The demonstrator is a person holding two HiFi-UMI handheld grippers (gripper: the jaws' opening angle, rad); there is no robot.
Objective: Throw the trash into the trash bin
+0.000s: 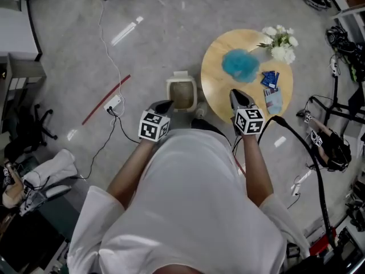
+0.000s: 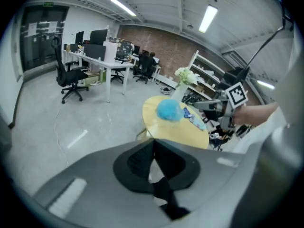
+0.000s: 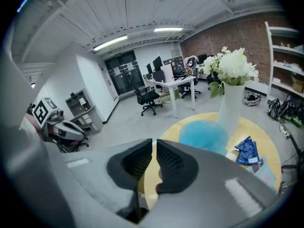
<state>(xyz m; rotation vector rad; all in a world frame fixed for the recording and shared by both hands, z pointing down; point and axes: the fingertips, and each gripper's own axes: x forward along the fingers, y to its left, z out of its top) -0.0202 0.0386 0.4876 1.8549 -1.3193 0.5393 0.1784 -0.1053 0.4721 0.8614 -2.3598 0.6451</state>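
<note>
The right hand-held gripper point(image 1: 239, 96), closed and empty like the left hand-held gripper point(image 1: 164, 105), hovers over the tabletop point(image 1: 217, 79) with the wrappers point(image 1: 270, 80) at its 2 o'clock, likely for pickup.

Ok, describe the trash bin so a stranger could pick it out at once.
Find the round wooden table in the head view. On the floor just left of it stands the bin, close to the table's edge. It is the only open-topped box there: pale, squarish rim, brownish inside.
</note>
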